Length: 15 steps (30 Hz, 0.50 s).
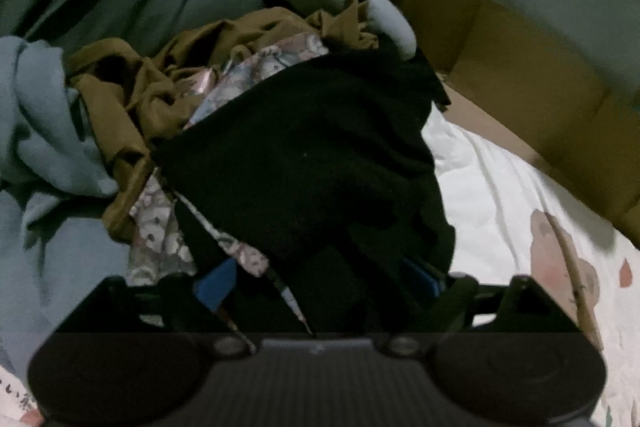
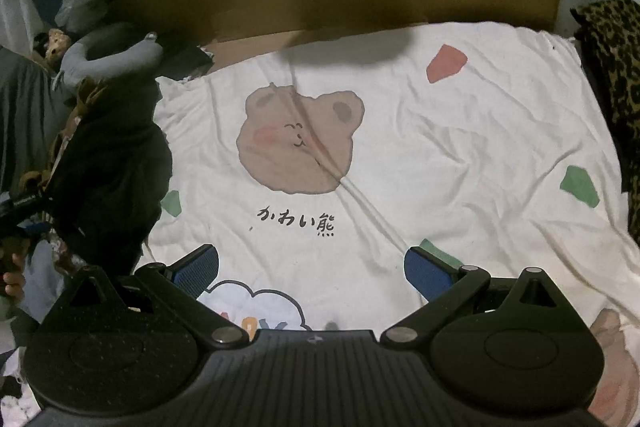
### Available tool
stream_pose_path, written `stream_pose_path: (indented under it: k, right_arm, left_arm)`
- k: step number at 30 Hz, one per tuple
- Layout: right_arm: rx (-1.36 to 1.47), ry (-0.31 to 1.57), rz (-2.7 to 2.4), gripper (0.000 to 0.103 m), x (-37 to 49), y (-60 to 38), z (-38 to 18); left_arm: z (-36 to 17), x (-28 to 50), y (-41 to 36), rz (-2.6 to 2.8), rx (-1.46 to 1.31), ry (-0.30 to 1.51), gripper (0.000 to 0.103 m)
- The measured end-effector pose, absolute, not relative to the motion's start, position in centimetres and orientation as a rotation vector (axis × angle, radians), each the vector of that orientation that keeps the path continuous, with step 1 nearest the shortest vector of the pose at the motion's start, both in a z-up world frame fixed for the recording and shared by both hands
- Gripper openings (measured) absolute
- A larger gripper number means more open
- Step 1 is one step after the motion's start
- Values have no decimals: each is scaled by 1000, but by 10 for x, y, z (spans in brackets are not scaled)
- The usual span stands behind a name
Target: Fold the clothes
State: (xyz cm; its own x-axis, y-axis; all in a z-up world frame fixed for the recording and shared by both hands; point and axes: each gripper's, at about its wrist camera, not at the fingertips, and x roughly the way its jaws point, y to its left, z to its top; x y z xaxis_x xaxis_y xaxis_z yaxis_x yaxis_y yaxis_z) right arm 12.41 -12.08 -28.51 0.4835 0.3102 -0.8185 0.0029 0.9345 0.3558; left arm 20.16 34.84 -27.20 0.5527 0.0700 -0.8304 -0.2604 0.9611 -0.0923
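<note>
Nothing looked folded: I had my left gripper (image 1: 320, 287) spread wide around a crumpled black garment (image 1: 304, 163), my right gripper (image 2: 312, 275) wide and empty.

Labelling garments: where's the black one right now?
In the left wrist view the black fabric garment sits centre frame atop the clothes pile, draped over the brown garment and floral cloth, with the white bear-print sheet on its right.

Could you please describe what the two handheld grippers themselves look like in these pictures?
Both look alike. The right gripper has a dark ribbed body with two round black housings, black linkage arms joined by silver pivot pins, and fingers faced with textured blue pads. The left gripper shows the same black frame and blue pads, largely hidden by black cloth.
</note>
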Motion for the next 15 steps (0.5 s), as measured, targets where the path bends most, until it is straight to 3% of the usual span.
stream_pose_path:
  k: [4,7,8,15]
  right_arm:
    - [326,1072,187,101,125,-119,-294]
    - [341,1078,184,101,126,-119,-299]
    - [345,1081,185,101,126,-119,-301]
    - [351,1094,189,101,125,-115,-306]
  left_arm:
    - [-282,207,353,193,-227,976,63]
    - [-289,207,357,207,-246,988,26]
    - [-291,207,359,223,-250,1001,6]
    - [-275,195,348,129,-257,964,3]
